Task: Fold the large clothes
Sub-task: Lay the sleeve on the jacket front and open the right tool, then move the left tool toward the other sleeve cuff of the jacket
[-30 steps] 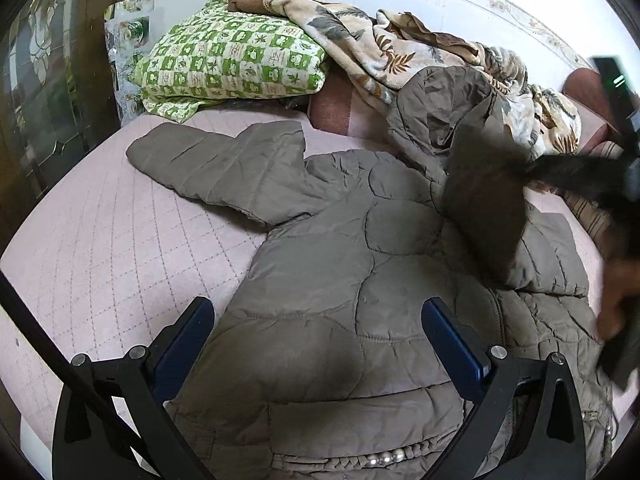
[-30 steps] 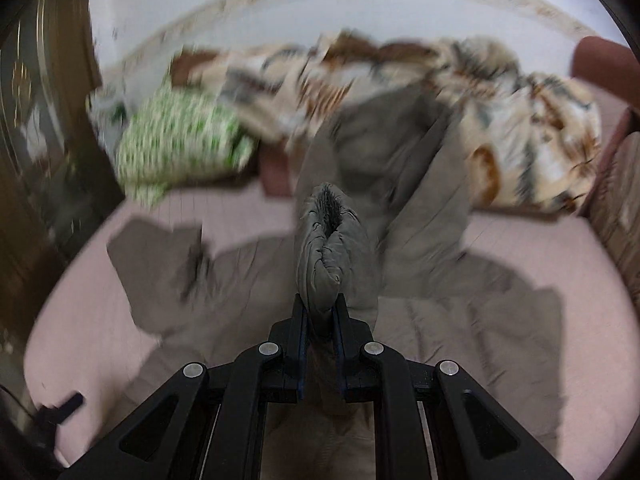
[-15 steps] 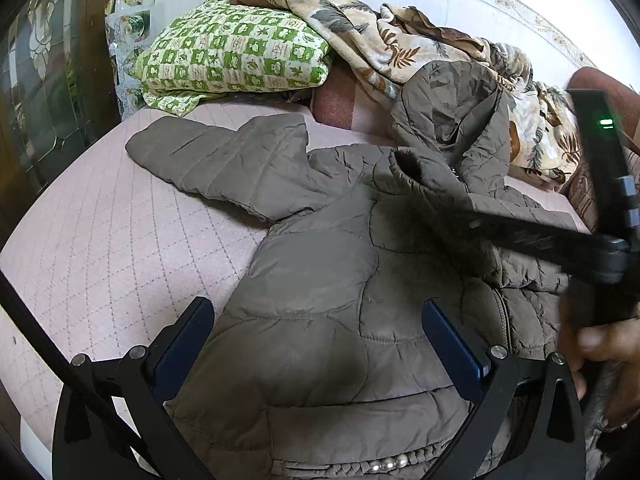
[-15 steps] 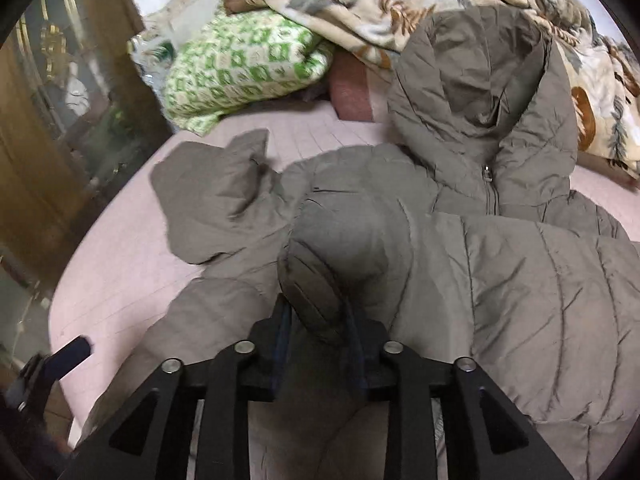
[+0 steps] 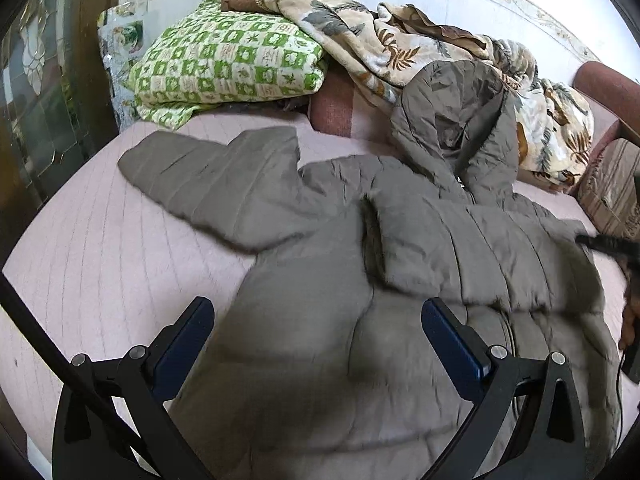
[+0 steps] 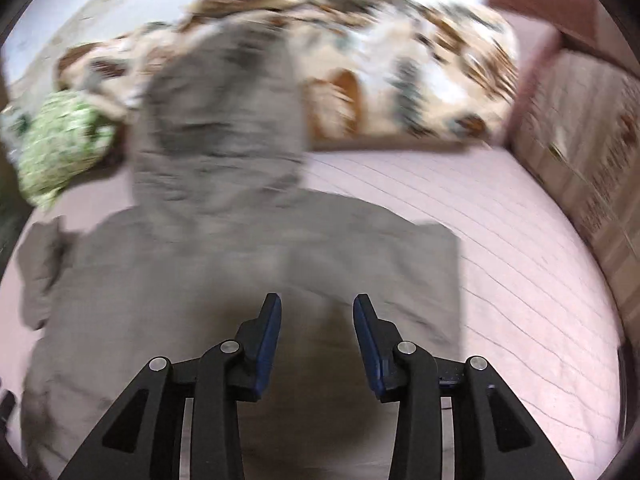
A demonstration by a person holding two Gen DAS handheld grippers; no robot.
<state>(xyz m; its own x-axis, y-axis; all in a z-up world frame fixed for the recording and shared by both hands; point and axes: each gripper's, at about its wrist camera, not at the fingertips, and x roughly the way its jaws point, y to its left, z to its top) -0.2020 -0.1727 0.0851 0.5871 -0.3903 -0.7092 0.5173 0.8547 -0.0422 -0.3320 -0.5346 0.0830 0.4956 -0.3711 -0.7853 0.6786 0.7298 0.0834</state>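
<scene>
On the pink bed (image 5: 100,248) the grey puffer coat (image 5: 320,320) lies spread out, one sleeve folded across, left claw (image 5: 316,332) hanging wide open above it, right claw (image 6: 317,320) opening, nothing gripped.

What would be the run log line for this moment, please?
jacket: one sleeve folded across | right gripper: opening, empty | left gripper: open
</scene>
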